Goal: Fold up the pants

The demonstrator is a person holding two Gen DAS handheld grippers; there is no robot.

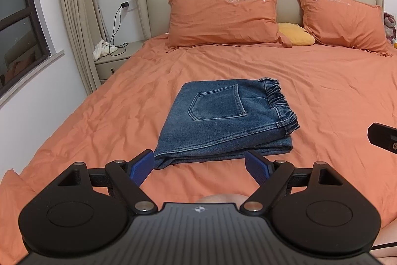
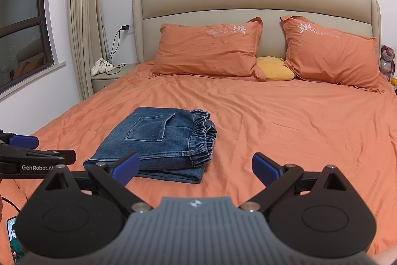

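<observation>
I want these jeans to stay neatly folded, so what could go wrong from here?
The left tongs stand open right at the near edge of the folded jeans; a nudge forward could push the layers askew. The elastic waistband bulges at one side, so the top layer might slide off.

Faded blue denim pants [image 1: 223,121] on orange sheet [image 1: 322,96]; orange pillows [image 1: 220,19], white flower embroidery.

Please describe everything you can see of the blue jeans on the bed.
The jeans are blue denim, folded into a compact, layered rectangle. A back pocket faces up, and the gathered elastic waistband lies along the right edge. They lie flat on the orange bedsheet, below the pillows. Nothing else touches them.
</observation>
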